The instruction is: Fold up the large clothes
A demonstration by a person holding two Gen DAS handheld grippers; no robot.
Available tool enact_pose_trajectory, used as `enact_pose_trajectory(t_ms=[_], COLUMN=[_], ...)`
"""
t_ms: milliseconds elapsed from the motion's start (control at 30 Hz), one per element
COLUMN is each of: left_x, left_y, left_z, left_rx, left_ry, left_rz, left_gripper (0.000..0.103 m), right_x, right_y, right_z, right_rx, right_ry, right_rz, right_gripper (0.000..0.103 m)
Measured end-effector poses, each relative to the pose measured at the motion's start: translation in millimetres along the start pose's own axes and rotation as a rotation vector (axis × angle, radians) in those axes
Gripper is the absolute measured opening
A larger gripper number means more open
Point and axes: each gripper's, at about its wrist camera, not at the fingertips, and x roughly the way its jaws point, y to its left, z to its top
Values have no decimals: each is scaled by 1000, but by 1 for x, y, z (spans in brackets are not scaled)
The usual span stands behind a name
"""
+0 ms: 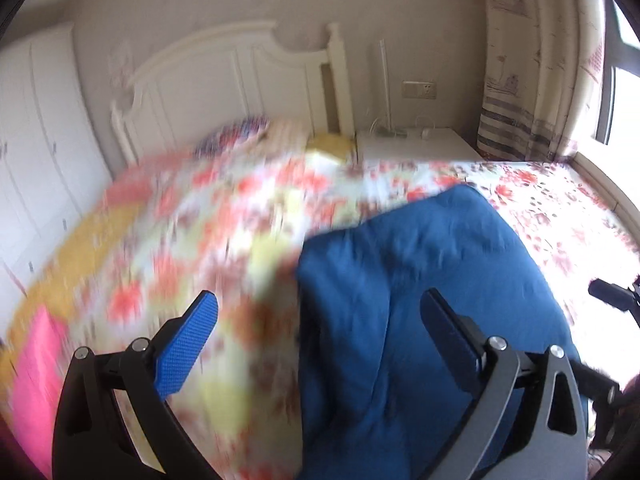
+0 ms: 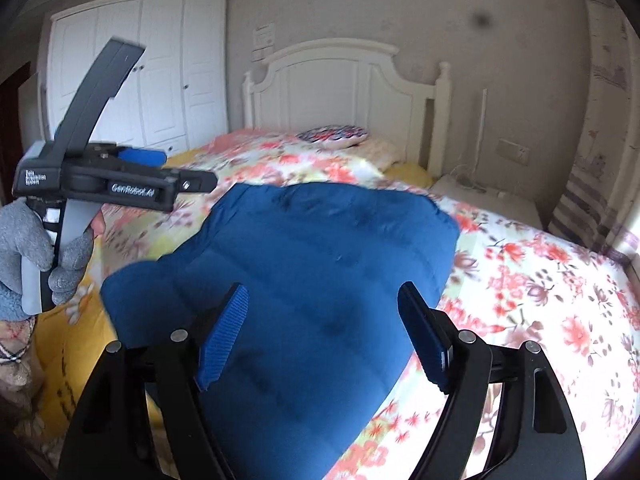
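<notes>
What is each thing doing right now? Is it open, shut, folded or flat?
Blue garment: folded into a thick bundle, lying on the bed, not gripped.
Left gripper: open, empty, above the bed.
Right gripper: open, empty, above the blue garment.
Floral bedspread: spread over the bed.
Pillow: lying by the headboard.
Wardrobe: doors shut.
Curtain: drawn aside by the window.

Home bedroom: bed, wardrobe.
</notes>
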Motion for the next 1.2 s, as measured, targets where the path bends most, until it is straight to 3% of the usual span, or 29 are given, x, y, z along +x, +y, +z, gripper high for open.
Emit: enact_pose_trajectory(t_ms=[133,267,333,400,433,500,600,633,700,767,867,967,1067,1200], left_x=[58,101,120,140,146,146,126,119,103,91,86,88,98,95], left_y=[-15,-27,-27,-20,-12,7,32,40,56,67,75,77,89,89], left_z=[36,48,39,20,13,5,-9,-15,-31,-47,-81,-106,-126,-131], left_rx=[21,54,54,17,-30,-97,-164,-180,-215,-246,-298,-334,-449,-454], left_ry=[90,160,195,222,219,221,214,217,231,255,349,380,404,389], left_rz=[-12,34,79,66,40,-28,-90,-115,-230,-317,-510,-596,-721,-773], left_gripper=[101,101,101,101,101,101,101,101,101,101,101,101,101,101], right_x=[29,62,99,138,146,142,113,96,73,54,49,47,51,66], right_y=[-15,-43,-62,-72,-74,-70,-64,-64,-68,-72,-76,-79,-74,-65], right_z=[16,50,61,53,48,44,41,37,25,10,-16,-41,-50,-52], right_rx=[42,52,74,110,139,139,164,178,203,241,336,466,473,488], right_ry=[33,42,131,278,280,257,246,229,220,234,296,321,330,362], right_rz=[-46,-146,-152,-85,-45,-55,10,47,83,147,267,418,463,512], right_gripper=[76,76,76,76,78,78,78,83,95,95,95,96,96,99])
